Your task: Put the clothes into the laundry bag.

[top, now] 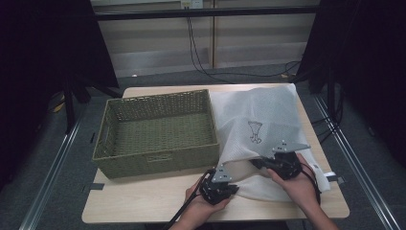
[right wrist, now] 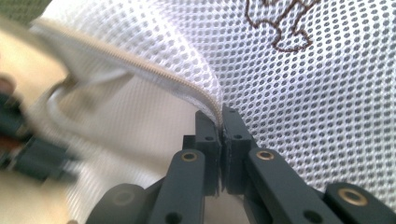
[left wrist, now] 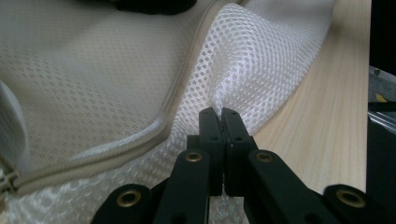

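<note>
**Both hand-held grippers pinched the mesh bag's mouth apart**

From the high view, the white mesh laundry bag (top: 258, 120) lay on the desk (top: 143, 201), stretching ahead of both tools, with the woven basket (top: 155, 132) off to the left of the left hand-held gripper (top: 232, 188). That gripper sat at the bag's near edge; the right hand-held gripper (top: 256, 164) was a little ahead of it and higher, lifting a fold of cloth. The split looked deliberate: one layer pinned low, the other raised, so the mouth would gape.

In the left gripper view, the jaws of the left hand-held gripper (left wrist: 220, 112) were pressed together on a ridge of coarse mesh, which tented up just ahead of the tips. To their left ran the beige zipper tape (left wrist: 163, 121), with the finer inner layer beyond it (the zip looked undone here). Bare desk showed to the right.

In the right gripper view, the right hand-held gripper (right wrist: 220, 112) had its jaws closed on the zippered edge itself, the zipper tape (right wrist: 154, 77) curving away up and left. A brown embroidered motif (right wrist: 285, 23) sat ahead on the upper layer. The blurred left gripper lay off to the left.
</note>
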Tool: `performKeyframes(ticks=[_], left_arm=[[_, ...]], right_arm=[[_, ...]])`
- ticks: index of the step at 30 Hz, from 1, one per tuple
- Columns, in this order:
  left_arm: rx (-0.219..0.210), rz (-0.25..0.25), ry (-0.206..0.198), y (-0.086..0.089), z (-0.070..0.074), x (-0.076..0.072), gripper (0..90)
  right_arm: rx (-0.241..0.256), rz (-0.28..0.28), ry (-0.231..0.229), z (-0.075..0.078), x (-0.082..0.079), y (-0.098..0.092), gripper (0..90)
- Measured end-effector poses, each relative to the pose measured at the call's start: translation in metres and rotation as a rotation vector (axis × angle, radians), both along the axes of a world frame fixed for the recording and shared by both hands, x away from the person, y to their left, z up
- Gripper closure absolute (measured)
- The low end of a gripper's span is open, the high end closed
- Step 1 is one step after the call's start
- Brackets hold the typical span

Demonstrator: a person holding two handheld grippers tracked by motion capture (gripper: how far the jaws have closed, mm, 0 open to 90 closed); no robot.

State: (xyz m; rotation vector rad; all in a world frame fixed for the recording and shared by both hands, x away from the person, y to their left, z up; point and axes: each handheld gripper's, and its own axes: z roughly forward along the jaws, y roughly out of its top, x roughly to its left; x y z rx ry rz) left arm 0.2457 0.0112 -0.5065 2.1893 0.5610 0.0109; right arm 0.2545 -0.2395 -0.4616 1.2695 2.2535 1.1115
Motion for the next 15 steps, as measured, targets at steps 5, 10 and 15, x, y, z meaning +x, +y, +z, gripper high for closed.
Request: performKeyframes(ticks=[5, 10, 15], left_arm=[[-0.004, 0.004, -0.008, -0.001, 0.0, -0.001, 89.1], [0.006, -0.015, -0.015, -0.001, 0.0, -0.002, 89.3], [0.01, -0.027, -0.016, 0.0, 0.001, -0.004, 89.5]], right_arm=[[-0.045, 0.043, 0.085, -0.031, -0.006, 0.004, 88.3], [-0.049, -0.044, 0.104, -0.036, 0.03, 0.001, 88.8], [-0.063, -0.124, 0.089, -0.038, 0.068, 0.001, 88.9]])
